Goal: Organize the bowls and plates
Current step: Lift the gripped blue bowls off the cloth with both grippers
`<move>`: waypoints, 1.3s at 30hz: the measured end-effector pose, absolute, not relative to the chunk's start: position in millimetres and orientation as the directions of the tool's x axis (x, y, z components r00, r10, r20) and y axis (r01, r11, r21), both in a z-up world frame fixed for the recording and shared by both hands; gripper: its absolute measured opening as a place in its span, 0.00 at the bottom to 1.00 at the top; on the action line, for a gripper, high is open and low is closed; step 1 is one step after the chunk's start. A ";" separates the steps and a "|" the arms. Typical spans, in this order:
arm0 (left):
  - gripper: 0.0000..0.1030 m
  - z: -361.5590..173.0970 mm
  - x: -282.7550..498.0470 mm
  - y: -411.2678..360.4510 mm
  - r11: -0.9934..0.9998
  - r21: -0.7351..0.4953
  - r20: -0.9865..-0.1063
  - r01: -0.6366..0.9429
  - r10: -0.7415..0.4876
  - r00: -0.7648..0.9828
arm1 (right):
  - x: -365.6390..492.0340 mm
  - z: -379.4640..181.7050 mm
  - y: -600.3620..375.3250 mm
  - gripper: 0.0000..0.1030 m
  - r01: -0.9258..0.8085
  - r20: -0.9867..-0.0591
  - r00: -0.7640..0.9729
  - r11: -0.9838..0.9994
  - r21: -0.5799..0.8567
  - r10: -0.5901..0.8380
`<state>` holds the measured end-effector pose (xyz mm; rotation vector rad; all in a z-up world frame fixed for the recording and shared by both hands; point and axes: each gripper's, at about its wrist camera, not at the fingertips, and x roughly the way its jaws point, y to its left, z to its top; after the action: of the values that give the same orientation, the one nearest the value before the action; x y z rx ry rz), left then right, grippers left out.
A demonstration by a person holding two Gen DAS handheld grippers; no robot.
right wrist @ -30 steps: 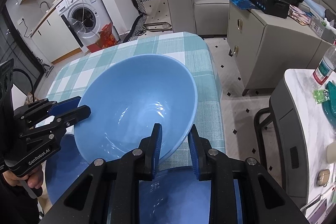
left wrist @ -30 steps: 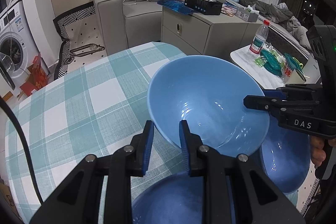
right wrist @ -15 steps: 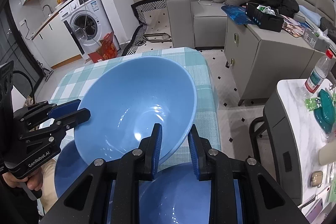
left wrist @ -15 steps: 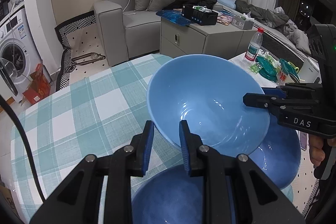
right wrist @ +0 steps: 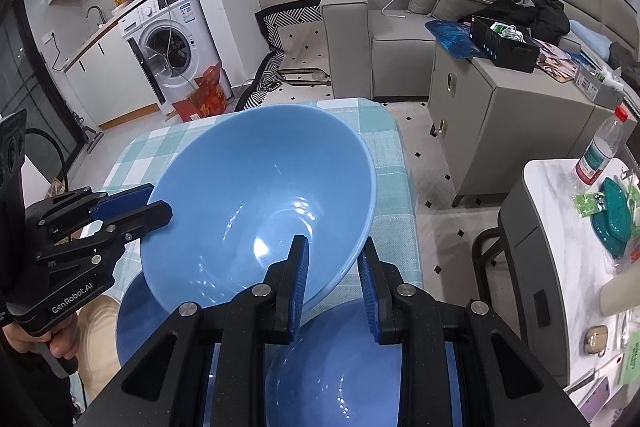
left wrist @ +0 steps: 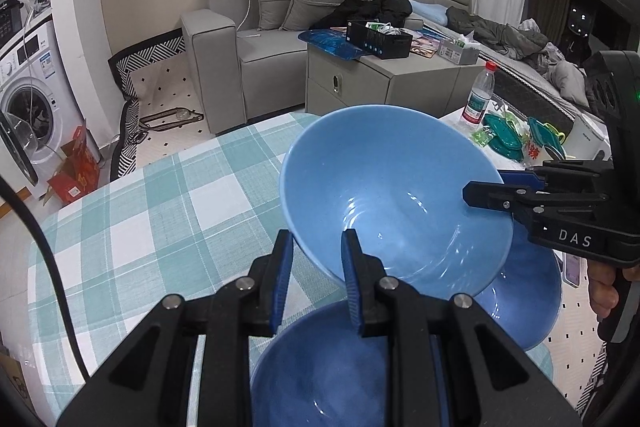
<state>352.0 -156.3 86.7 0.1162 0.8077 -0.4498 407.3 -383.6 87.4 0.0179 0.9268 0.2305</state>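
Blue bowls are crowding the near end of the checked tablecloth (left wrist: 160,219), with a grey sofa (left wrist: 248,39), a cabinet (right wrist: 500,115) and a washing machine (right wrist: 168,47) sitting behind; nothing is blocking the lift. The left gripper (left wrist: 316,267) and right gripper (right wrist: 332,279) are both clamping opposite rims of one glossy, deep light-blue bowl (left wrist: 392,195), holding it tilted in the air above the others. I am counting three bowls: the raised one and two darker bowls (left wrist: 328,367) lying beneath it
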 end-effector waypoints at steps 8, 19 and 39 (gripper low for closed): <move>0.22 96.5 339.3 -149.8 0.902 -0.064 -0.706 0.426 -0.343 0.620 | 394.4 98.0 -377.6 0.25 -0.203 -0.778 0.593 0.973 0.106 0.208; 0.22 106.3 320.9 -136.8 0.909 -0.063 -0.687 0.413 -0.339 0.642 | 375.1 111.2 -365.4 0.25 -0.234 -0.761 0.609 0.967 0.097 0.224; 0.22 118.2 287.8 -117.7 0.916 -0.050 -0.665 0.397 -0.328 0.671 | 339.6 125.5 -347.2 0.25 -0.276 -0.739 0.628 0.958 0.083 0.245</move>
<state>287.8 -117.7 118.2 0.1018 0.7281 -0.4092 339.6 -347.2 125.5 -0.0395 0.8402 0.2984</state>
